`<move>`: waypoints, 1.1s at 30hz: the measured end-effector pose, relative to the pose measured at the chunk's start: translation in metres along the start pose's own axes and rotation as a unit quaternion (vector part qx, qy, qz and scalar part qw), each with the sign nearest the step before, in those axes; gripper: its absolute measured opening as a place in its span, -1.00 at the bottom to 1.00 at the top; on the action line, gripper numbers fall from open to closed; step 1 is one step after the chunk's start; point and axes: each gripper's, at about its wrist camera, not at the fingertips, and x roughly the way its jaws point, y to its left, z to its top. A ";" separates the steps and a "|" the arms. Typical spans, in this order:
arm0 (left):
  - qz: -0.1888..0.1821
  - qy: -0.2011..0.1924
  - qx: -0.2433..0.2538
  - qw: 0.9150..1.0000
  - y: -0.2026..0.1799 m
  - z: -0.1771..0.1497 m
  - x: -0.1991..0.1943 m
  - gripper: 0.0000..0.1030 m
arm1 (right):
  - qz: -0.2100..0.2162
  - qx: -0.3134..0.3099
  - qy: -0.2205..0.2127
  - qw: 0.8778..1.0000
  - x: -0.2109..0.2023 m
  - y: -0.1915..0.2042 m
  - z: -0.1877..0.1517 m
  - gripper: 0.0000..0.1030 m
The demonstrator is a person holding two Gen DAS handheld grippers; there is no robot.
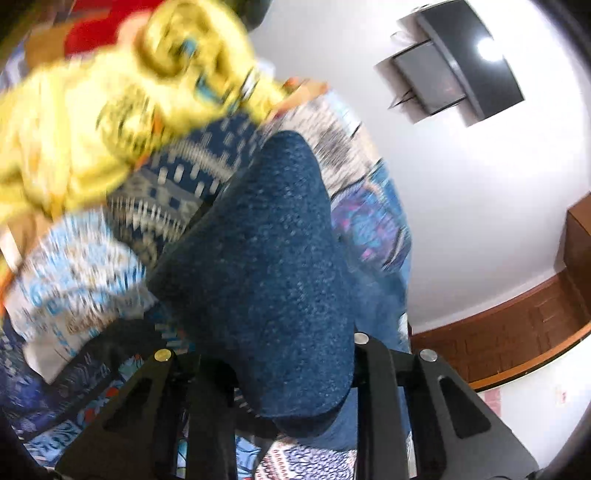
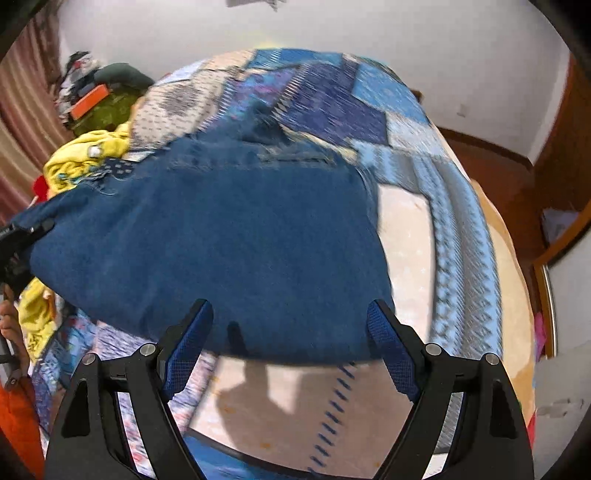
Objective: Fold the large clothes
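White walls (image 2: 369, 33) close off the room behind a bed covered by a blue patchwork quilt (image 2: 388, 122), with brown wood trim (image 2: 491, 147) running along the foot of the wall at right

Right gripper (image 2: 291, 332): its fingers (image 2: 190, 345) stand wide apart, blue pads showing, with nothing between them. They hover just at the near hem of the jeans (image 2: 229, 236), and whether a tip touches the cloth cannot be told. Denim spreads flat over the quilt from that hem away to the far waistband, where a seam and pocket show. Under the near hem lies a pale quilt panel (image 2: 295, 398), carrying the gripper's shadow. At the left edge of the jeans the left gripper (image 2: 22, 243) reaches in, dark and partly cut off, and the cloth is pulled up to it there.

Left gripper (image 1: 288, 369), in its own view: a thick fold of the jeans (image 1: 266, 266) fills the space between the black fingers (image 1: 373, 373) and runs out forward from them, so they are clamped on denim, though the pads themselves are hidden by the cloth. Beyond that fold the quilt (image 1: 177, 184) shows in blurred blue and white patterns.

Yellow clothes (image 2: 85, 158) lie heaped at the far left of the bed, just beside the jeans; they appear smeared in the left view as well (image 1: 74, 122). Further left sit a green bundle (image 2: 107, 107) with an orange box (image 2: 88, 101) on it, and a striped curtain (image 2: 22, 103). High on the wall in the left view hangs a dark TV (image 1: 472, 62)
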 end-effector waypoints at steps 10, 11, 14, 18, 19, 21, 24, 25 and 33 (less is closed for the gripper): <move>0.022 -0.085 0.158 0.984 -0.072 0.006 -0.072 -0.56 | 0.074 -0.082 0.008 0.994 0.040 0.106 0.026 0.62; 0.025 -0.085 0.169 0.982 -0.075 0.002 -0.077 -0.56 | 0.084 -0.090 0.013 0.992 0.047 0.118 0.026 0.62; 0.015 -0.070 0.176 0.982 -0.091 0.003 -0.066 -0.56 | 0.101 -0.119 0.042 0.987 0.072 0.145 0.019 0.62; 0.011 -0.048 0.185 0.982 -0.108 -0.002 -0.042 -0.56 | 0.095 -0.120 0.056 0.987 0.091 0.150 0.011 0.68; 0.011 -0.045 0.192 0.980 -0.114 -0.006 -0.037 -0.56 | 0.103 -0.123 0.060 0.985 0.090 0.146 0.012 0.68; 0.008 -0.039 0.209 0.977 -0.133 -0.016 -0.028 -0.56 | 0.118 -0.115 0.067 0.984 0.082 0.134 0.013 0.68; 0.001 -0.027 0.235 0.972 -0.160 -0.032 -0.012 -0.56 | 0.128 -0.067 0.046 0.988 0.057 0.103 0.015 0.68; -0.003 -0.021 0.246 0.969 -0.171 -0.041 -0.006 -0.56 | 0.131 -0.044 0.037 0.990 0.048 0.087 0.014 0.68; 0.026 0.063 0.428 0.901 -0.228 -0.156 0.054 -0.56 | 0.039 0.088 -0.028 0.995 -0.011 -0.037 -0.019 0.68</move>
